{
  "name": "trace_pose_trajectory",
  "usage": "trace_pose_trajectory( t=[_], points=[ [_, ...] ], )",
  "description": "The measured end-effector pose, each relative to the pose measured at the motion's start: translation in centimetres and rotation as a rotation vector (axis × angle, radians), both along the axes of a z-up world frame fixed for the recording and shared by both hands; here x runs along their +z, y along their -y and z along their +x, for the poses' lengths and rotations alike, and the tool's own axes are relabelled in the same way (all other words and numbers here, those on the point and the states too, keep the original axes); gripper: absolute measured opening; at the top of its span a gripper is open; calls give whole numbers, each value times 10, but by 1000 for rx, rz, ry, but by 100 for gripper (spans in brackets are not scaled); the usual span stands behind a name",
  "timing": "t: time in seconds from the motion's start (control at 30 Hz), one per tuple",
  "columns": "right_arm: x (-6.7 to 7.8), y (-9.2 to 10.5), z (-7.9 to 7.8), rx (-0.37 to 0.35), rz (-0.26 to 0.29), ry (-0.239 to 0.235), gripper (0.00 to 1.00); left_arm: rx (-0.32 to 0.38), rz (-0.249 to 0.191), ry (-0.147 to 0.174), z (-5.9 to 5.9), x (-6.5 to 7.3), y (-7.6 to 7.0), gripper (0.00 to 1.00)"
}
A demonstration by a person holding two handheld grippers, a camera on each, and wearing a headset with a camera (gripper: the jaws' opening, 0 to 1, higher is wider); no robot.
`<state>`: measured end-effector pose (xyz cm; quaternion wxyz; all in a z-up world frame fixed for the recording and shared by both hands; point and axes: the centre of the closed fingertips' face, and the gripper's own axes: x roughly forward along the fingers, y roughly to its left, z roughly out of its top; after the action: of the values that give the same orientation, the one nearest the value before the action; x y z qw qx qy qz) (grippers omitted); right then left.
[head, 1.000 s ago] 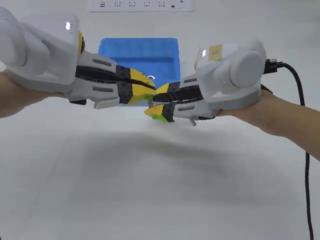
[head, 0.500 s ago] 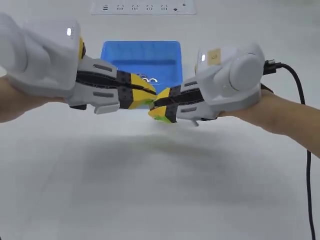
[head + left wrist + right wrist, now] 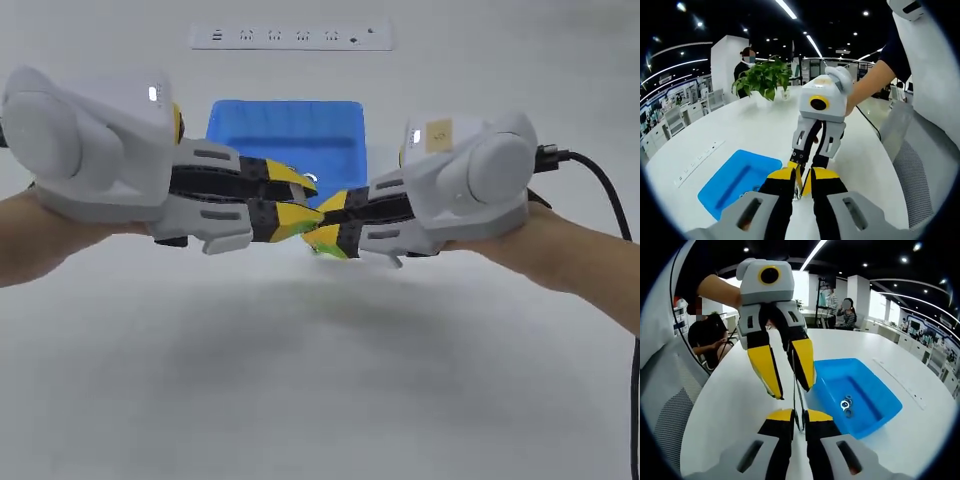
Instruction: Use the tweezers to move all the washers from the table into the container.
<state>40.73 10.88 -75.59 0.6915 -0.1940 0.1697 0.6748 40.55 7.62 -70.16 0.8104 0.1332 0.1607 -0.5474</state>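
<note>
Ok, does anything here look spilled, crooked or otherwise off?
Nothing spilled or damaged: the washers lie inside the blue container, which sits flat. The one unusual thing: the tweezers pass through the left tool, its jaws spread, while the right tool is shut on them.

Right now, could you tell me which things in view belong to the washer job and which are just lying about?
Part of the job: tweezers, washers, blue container, left gripper, right gripper.
Just lying about: power strip, potted plant, mesh chair.
</note>
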Motion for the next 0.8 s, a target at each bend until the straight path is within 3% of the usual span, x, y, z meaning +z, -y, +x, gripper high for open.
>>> trace_pose_trajectory(
  t=[0.37, 0.67, 0.8],
  points=[
    [15, -7, -3, -18, 50, -19, 9, 42, -26, 12, 1, 14, -13, 22],
    [34, -5, -1, -47, 86, -22, 9, 163, -77, 34, 1, 25, -44, 37],
    [47, -6, 1, -61, 110, -23, 9, 213, -108, 25, -4, 25, -56, 45]
  ],
)
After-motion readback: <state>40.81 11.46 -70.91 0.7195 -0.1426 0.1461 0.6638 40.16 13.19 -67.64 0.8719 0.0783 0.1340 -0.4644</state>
